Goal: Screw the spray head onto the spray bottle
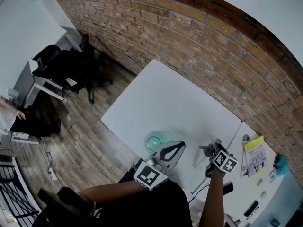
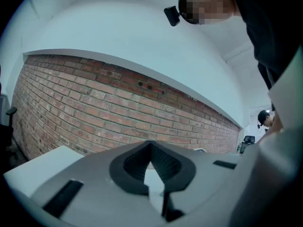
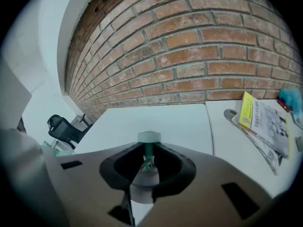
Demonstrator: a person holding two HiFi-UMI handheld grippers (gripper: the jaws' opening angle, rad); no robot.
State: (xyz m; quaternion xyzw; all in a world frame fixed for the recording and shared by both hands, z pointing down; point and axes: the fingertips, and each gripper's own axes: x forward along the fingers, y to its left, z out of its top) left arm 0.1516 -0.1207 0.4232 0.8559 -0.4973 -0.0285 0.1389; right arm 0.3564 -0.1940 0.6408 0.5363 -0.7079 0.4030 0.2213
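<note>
The clear greenish spray bottle (image 1: 153,141) stands open-topped on the white table (image 1: 175,98), near its front edge. My left gripper (image 1: 179,148) hovers just right of the bottle, pointing level. Its jaws are shut with nothing between them (image 2: 151,167); the bottle does not show in the left gripper view. My right gripper (image 1: 209,150) is further right, tilted downward, and is shut on the spray head (image 3: 148,137). The head's pale cap and green stem stick out between the dark pads (image 3: 170,167). A thin white tube (image 1: 195,161) hangs below that gripper.
A yellow booklet (image 1: 255,152) (image 3: 264,126), a metal tool (image 1: 245,139) and a blue item (image 1: 282,164) lie on the adjoining table at right. The brick wall (image 1: 199,37) runs behind. Black office chairs (image 1: 71,65) stand on the wood floor to the left.
</note>
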